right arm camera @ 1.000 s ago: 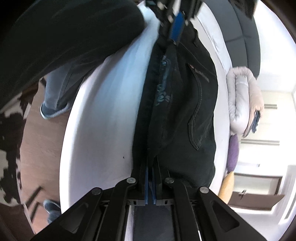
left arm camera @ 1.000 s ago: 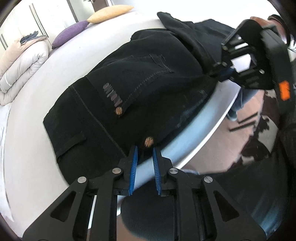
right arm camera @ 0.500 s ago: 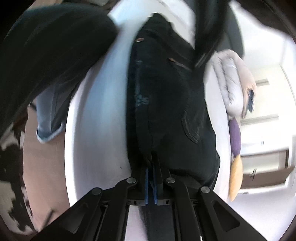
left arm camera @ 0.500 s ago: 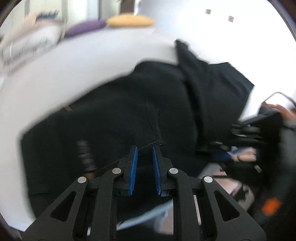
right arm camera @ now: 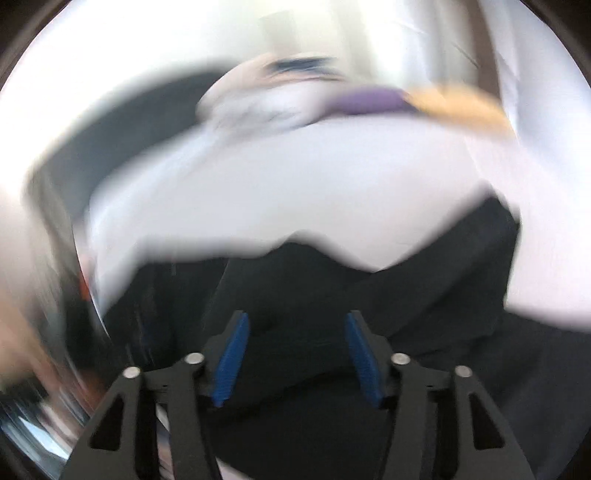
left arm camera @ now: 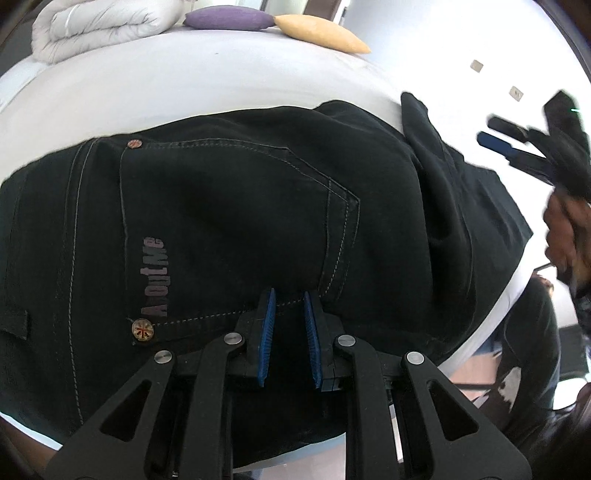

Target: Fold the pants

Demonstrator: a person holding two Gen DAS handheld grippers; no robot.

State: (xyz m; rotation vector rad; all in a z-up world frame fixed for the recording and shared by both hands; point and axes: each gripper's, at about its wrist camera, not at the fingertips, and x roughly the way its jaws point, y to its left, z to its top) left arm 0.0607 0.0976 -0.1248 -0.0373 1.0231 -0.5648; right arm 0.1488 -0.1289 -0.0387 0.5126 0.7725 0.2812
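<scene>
Black pants (left arm camera: 240, 206) lie folded on the white bed (left arm camera: 184, 85), back pocket with a grey print and copper rivets facing up. My left gripper (left arm camera: 289, 295) hovers over the pocket's lower seam. Its blue pads stand a narrow gap apart with nothing pinched between them. In the blurred right wrist view my right gripper (right arm camera: 297, 319) is above the dark cloth of the pants (right arm camera: 369, 314); its jaws are opening and hold nothing. The left wrist view shows the right gripper (left arm camera: 491, 133) lifted off the pants' right end, held by a hand (left arm camera: 565, 232).
A rolled white duvet (left arm camera: 99, 26), a purple pillow (left arm camera: 229, 18) and a yellow pillow (left arm camera: 321, 33) sit at the bed's far side. The bed's edge runs at lower right, with wooden floor and a patterned rug (left arm camera: 513, 387) beyond it.
The right gripper let go of the pants' end, opened its jaws and swung up and away. The left gripper rolled and shifted from the pants' edge to over the back pocket.
</scene>
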